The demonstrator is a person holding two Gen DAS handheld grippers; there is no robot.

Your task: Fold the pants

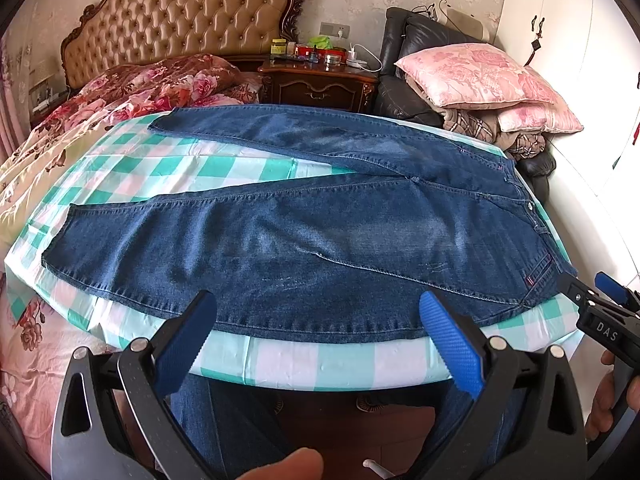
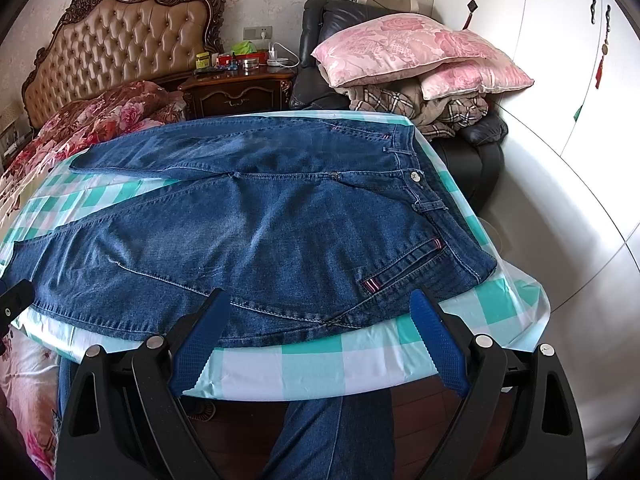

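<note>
Blue jeans [image 1: 304, 232] are laid flat and unfolded on a bench [image 1: 320, 364] covered in green-and-white check.

The long axis of the jeans is set across the bench, with the waistband [image 2: 430, 184] pointed right and the two leg hems pointed left toward the bed [image 1: 120, 92]; the legs are splayed apart in a narrow V, the checked cover shown between them. The left gripper [image 1: 320, 344] is held spread wide at the near bench edge over the nearer leg, nothing clasped. The right gripper [image 2: 320, 336] is likewise held spread, by the near hip pocket [image 2: 400, 268].
</note>
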